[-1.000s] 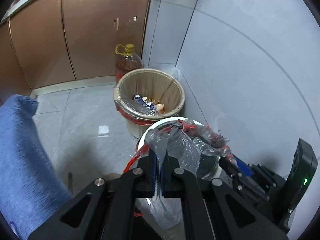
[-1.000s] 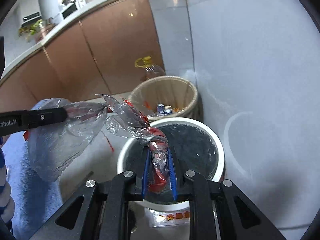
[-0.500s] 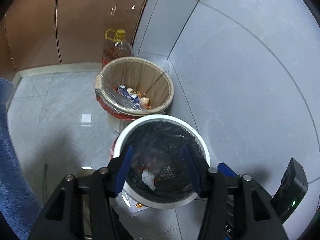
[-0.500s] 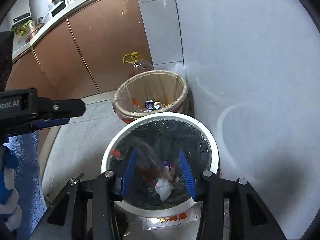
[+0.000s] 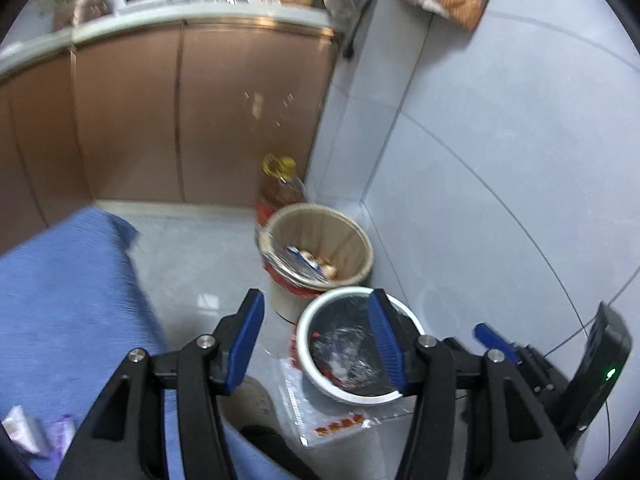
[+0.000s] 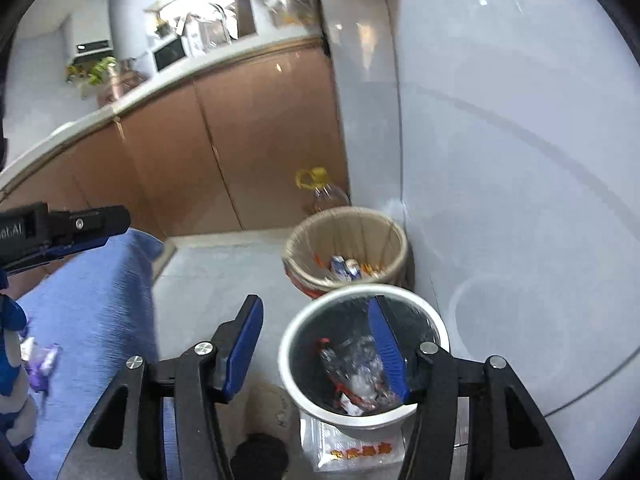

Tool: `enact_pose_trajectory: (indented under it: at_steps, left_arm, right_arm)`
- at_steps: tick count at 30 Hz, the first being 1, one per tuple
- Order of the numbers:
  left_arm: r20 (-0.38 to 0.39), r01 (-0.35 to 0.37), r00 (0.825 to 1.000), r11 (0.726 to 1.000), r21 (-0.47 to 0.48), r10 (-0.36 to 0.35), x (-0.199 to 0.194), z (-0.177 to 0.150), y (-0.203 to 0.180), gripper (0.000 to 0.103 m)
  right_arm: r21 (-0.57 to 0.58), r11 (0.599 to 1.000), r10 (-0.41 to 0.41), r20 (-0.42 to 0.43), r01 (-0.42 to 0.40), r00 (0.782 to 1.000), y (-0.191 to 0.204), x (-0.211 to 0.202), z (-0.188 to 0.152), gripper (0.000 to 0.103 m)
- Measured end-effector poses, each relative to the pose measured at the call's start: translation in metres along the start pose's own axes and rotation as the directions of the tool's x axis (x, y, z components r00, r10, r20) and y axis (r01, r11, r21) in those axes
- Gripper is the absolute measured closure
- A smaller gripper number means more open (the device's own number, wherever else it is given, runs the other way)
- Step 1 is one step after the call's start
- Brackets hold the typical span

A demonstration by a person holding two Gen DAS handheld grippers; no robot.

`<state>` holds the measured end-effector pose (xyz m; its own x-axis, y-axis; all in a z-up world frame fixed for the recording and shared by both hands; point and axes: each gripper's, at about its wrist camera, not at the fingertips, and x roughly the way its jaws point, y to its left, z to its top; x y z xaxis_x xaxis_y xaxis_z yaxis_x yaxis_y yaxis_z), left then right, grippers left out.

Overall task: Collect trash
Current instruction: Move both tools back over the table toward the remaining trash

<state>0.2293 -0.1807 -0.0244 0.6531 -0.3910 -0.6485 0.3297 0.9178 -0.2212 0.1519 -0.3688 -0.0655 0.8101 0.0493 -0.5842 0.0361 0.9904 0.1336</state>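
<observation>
I had both grippers spread apart and empty, left (image 5: 316, 338) and right (image 6: 316, 340). The crumpled plastic bag (image 6: 356, 372) lay inside the white bin (image 6: 438, 334), lower centre; remaining scraps (image 6: 40, 364) sat far lower left, nearer my left gripper.

Tiled floor (image 5: 208, 256), white bin (image 5: 320, 376), wicker bin (image 5: 360, 240), oil bottle (image 5: 280, 188)

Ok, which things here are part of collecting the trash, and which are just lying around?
Part of the job:
white bin
crumpled plastic bag inside it
left gripper, open
right gripper, open

Just lying about:
tan bin
oil bottle
blue cloth
flat packet on floor
</observation>
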Motion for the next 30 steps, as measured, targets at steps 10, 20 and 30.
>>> enact_pose_trajectory:
  at_steps: [10, 20, 30]
  left_arm:
    - [0.179, -0.117, 0.976, 0.993, -0.024, 0.119, -0.131, -0.018, 0.045, 0.039]
    - [0.240, -0.241, 0.930, 0.955, -0.173, 0.278, -0.237, -0.071, 0.132, 0.039]
    - [0.280, -0.351, 0.841, 0.861, -0.369, 0.463, -0.340, -0.143, 0.224, 0.034]
  right_arm:
    - [-0.075, 0.992, 0.115, 0.129, -0.106, 0.985, 0.059, -0.076, 0.027, 0.045]
    - [-0.177, 0.962, 0.241, 0.177, -0.210, 0.954, 0.121, -0.132, 0.038, 0.045]
    - [-0.241, 0.916, 0.367, 0.189, -0.320, 0.911, 0.166, -0.180, 0.045, 0.043]
